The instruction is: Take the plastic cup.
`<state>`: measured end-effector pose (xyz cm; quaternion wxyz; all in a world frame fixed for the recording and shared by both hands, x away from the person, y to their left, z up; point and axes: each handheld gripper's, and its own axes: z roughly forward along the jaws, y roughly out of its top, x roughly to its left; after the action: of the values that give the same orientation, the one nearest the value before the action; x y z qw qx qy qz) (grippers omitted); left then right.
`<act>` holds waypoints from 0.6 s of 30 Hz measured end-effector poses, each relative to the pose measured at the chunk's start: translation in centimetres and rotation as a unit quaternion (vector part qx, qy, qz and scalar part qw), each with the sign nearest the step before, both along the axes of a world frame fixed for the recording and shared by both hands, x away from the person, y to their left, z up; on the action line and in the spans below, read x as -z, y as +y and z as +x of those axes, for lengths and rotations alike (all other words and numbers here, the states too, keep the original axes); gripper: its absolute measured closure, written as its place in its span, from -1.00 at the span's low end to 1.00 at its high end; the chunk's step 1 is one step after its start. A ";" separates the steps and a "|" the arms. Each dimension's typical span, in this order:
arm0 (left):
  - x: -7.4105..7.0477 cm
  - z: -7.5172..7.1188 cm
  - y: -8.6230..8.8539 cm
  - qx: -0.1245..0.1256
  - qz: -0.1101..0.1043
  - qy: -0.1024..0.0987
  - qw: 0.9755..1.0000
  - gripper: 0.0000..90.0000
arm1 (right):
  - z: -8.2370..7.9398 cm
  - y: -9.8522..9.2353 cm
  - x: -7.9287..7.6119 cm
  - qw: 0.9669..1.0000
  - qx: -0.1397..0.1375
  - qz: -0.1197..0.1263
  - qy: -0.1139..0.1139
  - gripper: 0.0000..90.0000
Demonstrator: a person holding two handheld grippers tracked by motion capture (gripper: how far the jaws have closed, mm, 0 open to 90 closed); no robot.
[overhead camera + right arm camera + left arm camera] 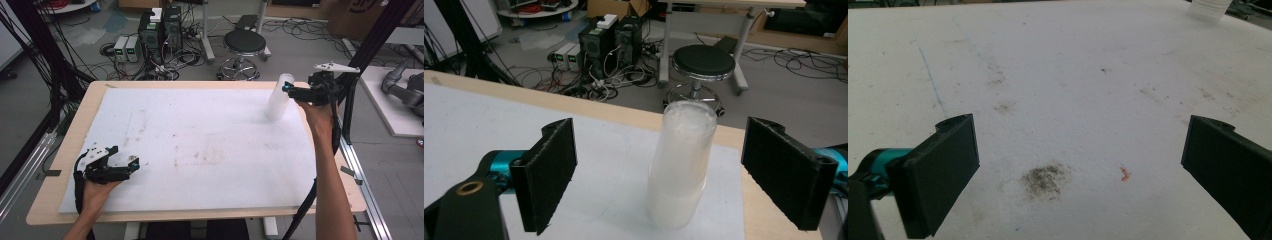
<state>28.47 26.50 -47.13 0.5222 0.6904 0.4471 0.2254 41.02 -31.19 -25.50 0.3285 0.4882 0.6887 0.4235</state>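
Cups (681,167), a frosted white stack of them standing mouth down, are what I am working toward, and nothing has been gripped yet.

Nearest to me, my left tongs (125,161) rest low at the near left of the desk (60,150), jaws spread wide with nothing between them. In the left gripper view I see bare white mat (1063,90) between the jaws, with a dark smudge (1044,179) and a small orange scrap (1124,173) on it. That hand looks idle, I judge.

Farther out, at the far right of the mat, my right tongs (289,90) are raised beside the upper part of the stack (278,97). In the right gripper view the jaws stand wide apart, one on either side of the stack, both clear of it. The stack stands upright on the mat near its far right corner, close to the wooden desk edge.

Beyond the desk lie a black stool (704,62) and some electronic boxes (160,30) among cables on the floor.

So, as I read it, the approach is about done: the stack is lined up between the open jaws. Closing on it, lifting, and whatever follows with the cups is all left to do.
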 end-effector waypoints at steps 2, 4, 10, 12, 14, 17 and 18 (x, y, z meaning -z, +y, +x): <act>0.0 0.0 0.0 0.000 0.001 0.000 1.000 -0.96 | 1.0 -0.2 -0.2 1.000 0.006 0.007 0.006 -0.67; 0.0 0.0 0.0 -0.001 0.001 0.001 1.000 -0.96 | 2.6 -0.4 -0.4 1.000 0.015 0.000 0.021 -0.68; 0.0 0.1 -0.1 0.000 0.006 0.004 1.000 -0.96 | 4.9 -0.3 -0.2 0.999 0.022 -0.006 0.036 -0.67; 0.0 0.1 -0.2 0.001 0.010 0.004 1.000 -0.96 | 5.7 -0.1 0.1 0.999 0.024 -0.008 0.043 -0.68; 0.0 0.1 -0.3 0.001 0.013 0.004 1.000 -0.96 | 6.4 0.0 0.4 0.998 0.026 -0.008 0.049 -0.67; 0.0 0.1 -0.3 0.002 0.015 0.004 1.000 -0.96 | 7.5 0.0 0.9 0.998 0.027 -0.010 0.054 -0.67; 0.0 0.1 -0.3 0.002 0.015 0.004 1.000 -0.96 | 7.6 0.0 1.1 0.998 0.028 -0.011 0.055 -0.67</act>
<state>28.55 26.22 -47.10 0.5105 0.6999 0.4442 0.2284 48.67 -31.21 -26.57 0.3070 0.5266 0.6965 0.3788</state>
